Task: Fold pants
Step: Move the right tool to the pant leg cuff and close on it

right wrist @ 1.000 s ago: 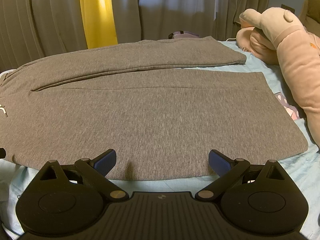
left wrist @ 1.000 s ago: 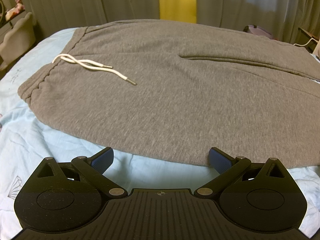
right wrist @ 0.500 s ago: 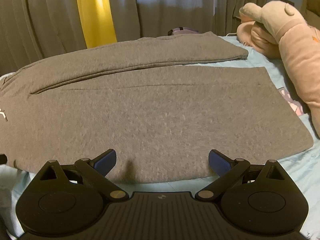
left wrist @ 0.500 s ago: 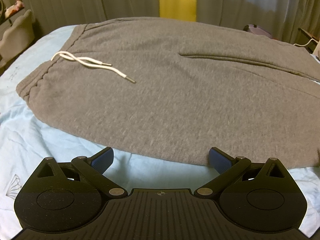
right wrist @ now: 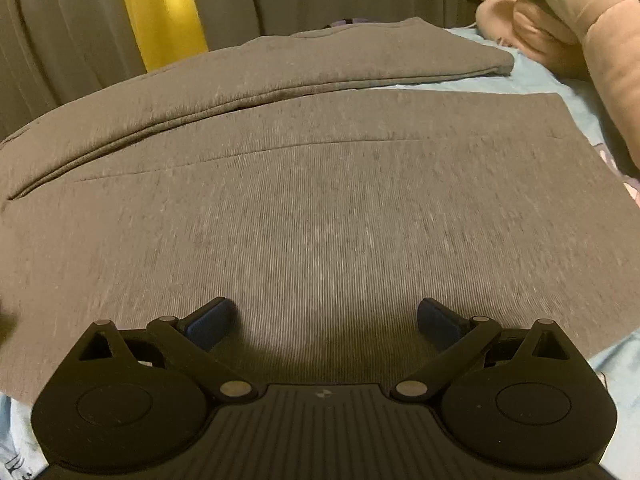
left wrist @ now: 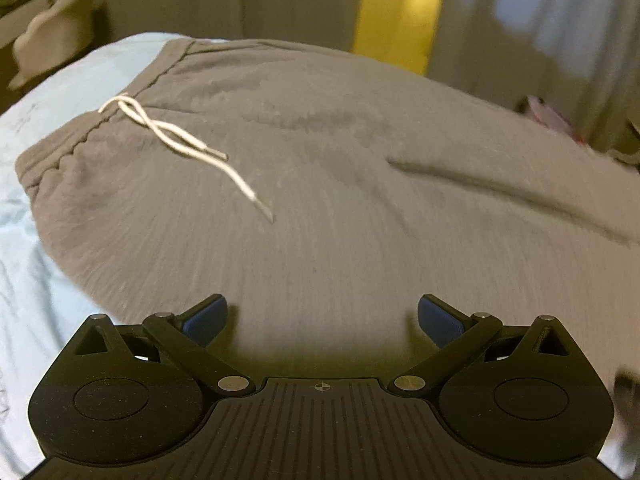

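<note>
Grey pants (left wrist: 360,208): soft knit cloth, fine ribbed texture, matt. Drawstring (left wrist: 180,136): white woven cord, small tip, material unclear. Bedsheet (left wrist: 36,288): pale blue smooth cloth, lightly creased. Left gripper (left wrist: 322,320) and right gripper (right wrist: 322,320): black matt plastic, speckled grain, ridged centre plate, silvery metal pins, blue textured pads (left wrist: 204,320). Plush toy (right wrist: 580,20): pink fuzzy fabric. Curtains (right wrist: 60,40): matt drab cloth.

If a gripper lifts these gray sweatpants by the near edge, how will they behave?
The gray sweatpants look soft and thick, so they would likely droop rather than hold shape. They lie smooth on the blue sheet and may drag it. The loose drawstring would probably dangle.
</note>
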Demonstrator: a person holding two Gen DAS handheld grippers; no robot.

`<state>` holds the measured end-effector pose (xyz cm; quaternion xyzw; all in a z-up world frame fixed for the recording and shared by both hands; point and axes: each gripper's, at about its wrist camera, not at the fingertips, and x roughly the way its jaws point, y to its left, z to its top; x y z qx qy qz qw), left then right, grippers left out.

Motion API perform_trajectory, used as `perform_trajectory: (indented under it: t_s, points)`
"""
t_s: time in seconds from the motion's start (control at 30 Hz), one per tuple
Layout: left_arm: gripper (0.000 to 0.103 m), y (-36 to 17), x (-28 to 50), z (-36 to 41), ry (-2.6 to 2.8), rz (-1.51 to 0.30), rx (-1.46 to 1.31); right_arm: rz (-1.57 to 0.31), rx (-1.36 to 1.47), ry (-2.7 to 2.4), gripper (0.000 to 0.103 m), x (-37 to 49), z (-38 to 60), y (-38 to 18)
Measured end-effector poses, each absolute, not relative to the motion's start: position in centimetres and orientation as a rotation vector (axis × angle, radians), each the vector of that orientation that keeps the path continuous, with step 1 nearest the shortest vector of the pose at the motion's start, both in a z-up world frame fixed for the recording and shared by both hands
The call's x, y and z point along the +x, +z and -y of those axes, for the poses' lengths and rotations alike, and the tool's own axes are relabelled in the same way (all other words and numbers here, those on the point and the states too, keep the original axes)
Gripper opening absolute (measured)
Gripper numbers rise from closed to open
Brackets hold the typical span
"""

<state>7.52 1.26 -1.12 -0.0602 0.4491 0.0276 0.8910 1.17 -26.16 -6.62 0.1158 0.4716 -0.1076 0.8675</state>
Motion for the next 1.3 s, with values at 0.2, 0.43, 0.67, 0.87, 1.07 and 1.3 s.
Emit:
perform_trajectory:
  t_s: [0.2, 0.43, 0.67, 0.87, 1.07, 1.3]
  points:
    - [0.103, -0.9, 12.6, -1.6, 0.193, -0.781, -0.083, -1.081, 0.224, -0.178, 0.099, 3.1, 27.1, -5.9]
    - [0.103, -2.9, 14.6, -5.3, 0.322, -0.58, -0.053, -0.871, 0.607, -0.177, 0.09, 15.2, 34.3, -0.5]
    - [0.103, -6.4, 15.8, -6.1, 0.311, -0.622, -0.081, -0.888, 0.722, -0.339, 0.056, 34.2, 36.7, -3.8]
    - [0.103, -7.4, 15.1, -6.3, 0.306, -0.577, -0.105, -0.952, 0.7, -0.577, 0.063, 42.6, 36.2, -7.8]
    - [0.103, -7.6, 15.0, -6.4, 0.302, -0.56, -0.117, -0.927, 0.517, -0.625, 0.008, 41.1, 35.4, -7.6]
    - [0.103, -7.3, 14.7, -6.9, 0.285, -0.56, -0.156, -0.66, 0.614, -0.422, 0.006, 24.4, 35.7, -0.8]
